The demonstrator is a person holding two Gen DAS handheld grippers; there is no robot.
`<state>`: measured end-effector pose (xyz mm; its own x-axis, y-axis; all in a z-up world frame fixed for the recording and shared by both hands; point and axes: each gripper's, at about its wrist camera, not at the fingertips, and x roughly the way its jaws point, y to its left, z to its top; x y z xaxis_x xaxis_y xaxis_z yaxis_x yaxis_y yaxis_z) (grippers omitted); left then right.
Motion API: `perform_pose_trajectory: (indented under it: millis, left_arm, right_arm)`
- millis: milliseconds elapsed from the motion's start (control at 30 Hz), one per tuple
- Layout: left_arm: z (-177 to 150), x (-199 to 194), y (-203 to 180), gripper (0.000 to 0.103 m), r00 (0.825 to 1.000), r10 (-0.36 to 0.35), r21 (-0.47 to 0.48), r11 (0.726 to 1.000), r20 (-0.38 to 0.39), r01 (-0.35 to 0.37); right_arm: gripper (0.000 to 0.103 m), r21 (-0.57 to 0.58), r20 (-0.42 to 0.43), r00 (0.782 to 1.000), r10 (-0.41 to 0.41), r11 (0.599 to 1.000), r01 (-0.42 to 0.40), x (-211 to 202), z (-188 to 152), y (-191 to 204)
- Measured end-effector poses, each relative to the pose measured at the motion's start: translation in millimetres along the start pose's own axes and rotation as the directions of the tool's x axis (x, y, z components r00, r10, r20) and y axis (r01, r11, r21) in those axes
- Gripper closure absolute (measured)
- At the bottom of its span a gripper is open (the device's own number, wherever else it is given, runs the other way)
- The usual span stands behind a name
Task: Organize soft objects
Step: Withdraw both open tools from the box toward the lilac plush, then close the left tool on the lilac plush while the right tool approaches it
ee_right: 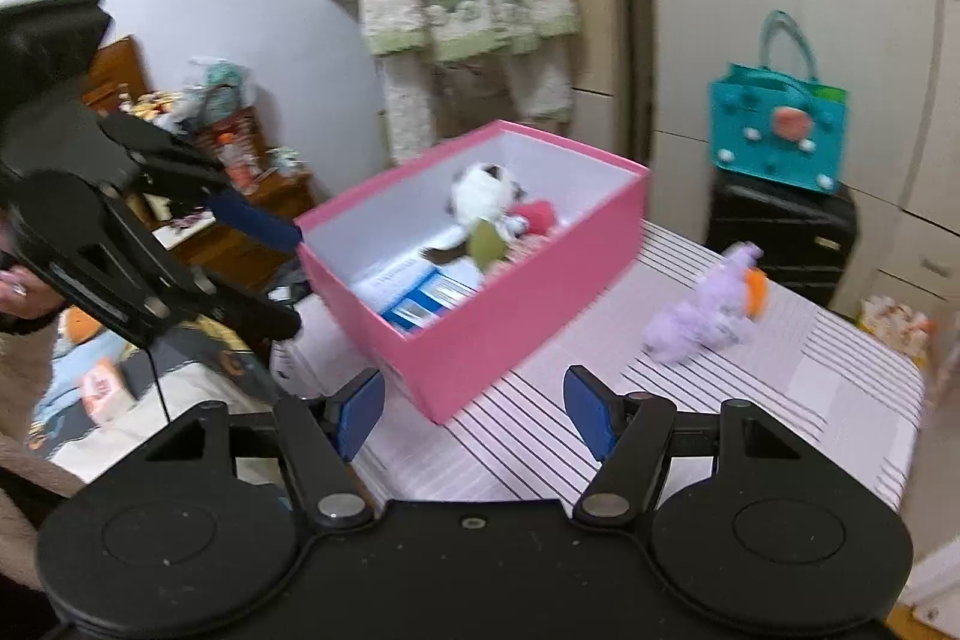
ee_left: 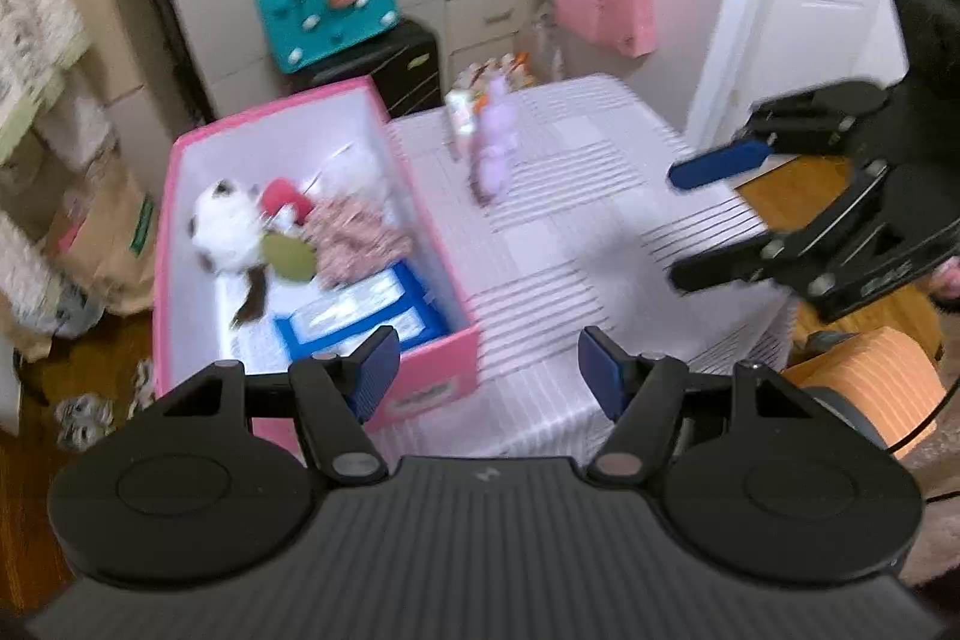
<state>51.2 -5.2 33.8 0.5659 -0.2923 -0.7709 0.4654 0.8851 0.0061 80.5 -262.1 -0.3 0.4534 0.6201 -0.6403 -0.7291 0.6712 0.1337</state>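
Soft toys fill the far half of a pink box (ee_left: 312, 244) on a striped tablecloth (ee_left: 570, 244) in the left wrist view: a white plush with dark patches (ee_left: 219, 226), something red (ee_left: 285, 199) and a pink patterned cloth piece (ee_left: 354, 238) lie bunched together beside a blue-edged packet (ee_left: 360, 316) at the near end. One purple plush toy (ee_left: 495, 148) is left out on the cloth, well apart from the box and near some small bottles (ee_left: 465, 112) at the table's far edge. The left gripper (ee_left: 487, 370) hangs over the near corner of the box, jaws moderately wide with nothing between them; the right gripper (ee_left: 684, 226) reaches in from the right over the table edge, also parted and empty. From the right wrist view, the same purple toy (ee_right: 702, 310) lies on its side on the cloth to the right of the box (ee_right: 510, 304), fuzzy and limp, with an orange patch at one end. The right gripper (ee_right: 474, 406) points at the box's near corner, jaws apart and holding nothing, while the left gripper (ee_right: 282, 274) hovers just beside the box's left end, a sleeve (ee_right: 24, 358) behind it. Judging by this, most of the sorting looks done, with the purple toy not yet boxed.
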Motion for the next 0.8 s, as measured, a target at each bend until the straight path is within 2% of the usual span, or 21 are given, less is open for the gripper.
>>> perform_pose_trajectory:
  millis: [267, 533, 700, 800]
  left_arm:
    - [15.1, 30.5, -36.7, 0.037, 0.995, -0.059, 0.036, 0.998, 0.079, 0.057]
    - [32.2, 77.1, -54.8, 0.037, 0.984, -0.084, 0.019, 0.996, 0.156, 0.082]
    - [46.9, 118.2, -58.0, 0.038, 0.986, -0.044, -0.023, 0.999, 0.161, 0.048]
    - [54.7, 144.1, -60.5, 0.039, 0.988, 0.023, -0.024, 1.0, 0.154, -0.019]
  right_arm:
    - [0.032, 0.029, 0.025, 0.993, -0.119, 0.993, 0.118, -7.2, -32.3, -30.7]
    - [0.032, 0.043, 0.064, 0.988, -0.137, 0.99, 0.135, 1.3, -51.2, -70.0]
    - [0.032, 0.023, 0.104, 0.981, -0.165, 0.986, 0.163, 20.2, -58.5, -91.5]
    - [0.032, -0.015, 0.125, 0.977, -0.17, 0.985, 0.173, 35.4, -57.9, -100.4]
